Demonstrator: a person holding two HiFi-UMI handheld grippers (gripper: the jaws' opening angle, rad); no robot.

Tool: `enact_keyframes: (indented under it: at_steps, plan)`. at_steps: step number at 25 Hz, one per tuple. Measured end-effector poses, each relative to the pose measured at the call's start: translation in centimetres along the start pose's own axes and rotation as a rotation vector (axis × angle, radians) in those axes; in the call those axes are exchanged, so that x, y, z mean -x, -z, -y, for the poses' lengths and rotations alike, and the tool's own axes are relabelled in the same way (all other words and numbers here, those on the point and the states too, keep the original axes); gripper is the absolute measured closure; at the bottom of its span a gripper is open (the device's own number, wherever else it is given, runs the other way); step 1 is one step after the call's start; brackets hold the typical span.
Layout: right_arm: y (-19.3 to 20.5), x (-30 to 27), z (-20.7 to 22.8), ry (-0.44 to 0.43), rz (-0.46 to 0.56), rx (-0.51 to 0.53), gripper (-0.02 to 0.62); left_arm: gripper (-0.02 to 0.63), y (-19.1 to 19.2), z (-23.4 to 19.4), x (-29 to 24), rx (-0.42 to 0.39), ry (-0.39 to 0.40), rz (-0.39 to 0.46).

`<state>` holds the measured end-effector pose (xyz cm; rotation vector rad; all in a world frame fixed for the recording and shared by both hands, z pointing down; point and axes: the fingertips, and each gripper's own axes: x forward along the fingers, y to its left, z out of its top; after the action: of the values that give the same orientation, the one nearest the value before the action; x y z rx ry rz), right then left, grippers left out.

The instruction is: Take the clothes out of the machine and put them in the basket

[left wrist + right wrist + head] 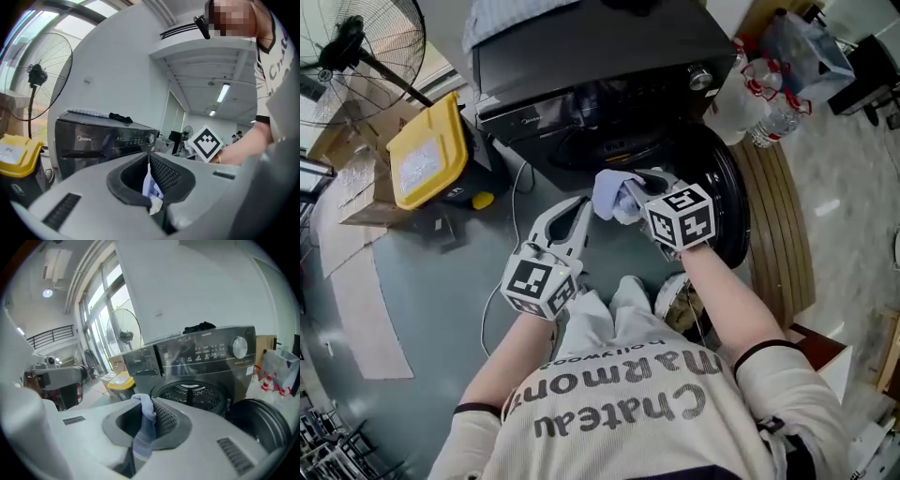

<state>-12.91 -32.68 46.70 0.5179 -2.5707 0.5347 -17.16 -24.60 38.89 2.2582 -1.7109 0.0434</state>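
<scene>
Cloth [607, 194], pale blue and crumpled, is being pinched by clenched left gripper [577, 211] and right gripper [630, 192] near the black front-loading washing machine [581, 56].

1. The left gripper [582, 207] has its jaws shut, pinching pale cloth [607, 194].
2. The right gripper [630, 193] has its jaws shut on pale cloth too.
3. Both forearms [727, 302] reach forward, with the grippers close beside each other.

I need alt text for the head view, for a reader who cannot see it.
Seen from above, a person holds a pale blue cloth pinched in the right tool, with the left tool beside it, before a dark washing machine whose door stands open. A yellow bin stands to its left.
</scene>
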Motion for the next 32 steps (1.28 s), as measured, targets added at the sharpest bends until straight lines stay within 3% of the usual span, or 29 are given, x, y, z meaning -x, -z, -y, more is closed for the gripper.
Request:
enact_keyframes:
  at_steps: [6,8,14,21,26,32]
  plan:
    - [-5.2,5.1,-5.1,0.055,0.138,-0.024,0.545,0.595,-3.4,-0.8,3.6,0.061,-0.019,0.056]
    - [-6.8,6.8,-6.4,0.09,0.2,-0.054,0.545,0.595,-4.8,-0.8,4.8,0.04,0.0,0.063]
    - [-10.5,10.8,-10.4,0.217,0.344,-0.07,0.545,0.597,-9.5,-0.7,8.0,-0.032,0.113,0.121]
    - [-11.4,16.0,-13.9,0.368,0.462,-0.077,0.545,0.597,-11.1,1.5,9.7,-0.053,0.25,0.131]
    - [-10.3,20.6,-15.5,0.471,0.499,-0.08,0.545,0.597,-12.0,5.3,9.8,-0.064,0.383,0.151]
    - [-9.8,27.4,-16.8,0.663,0.525,-0.018,0.545,0.597,-11.9,10.6,9.0,-0.048,0.541,0.144]
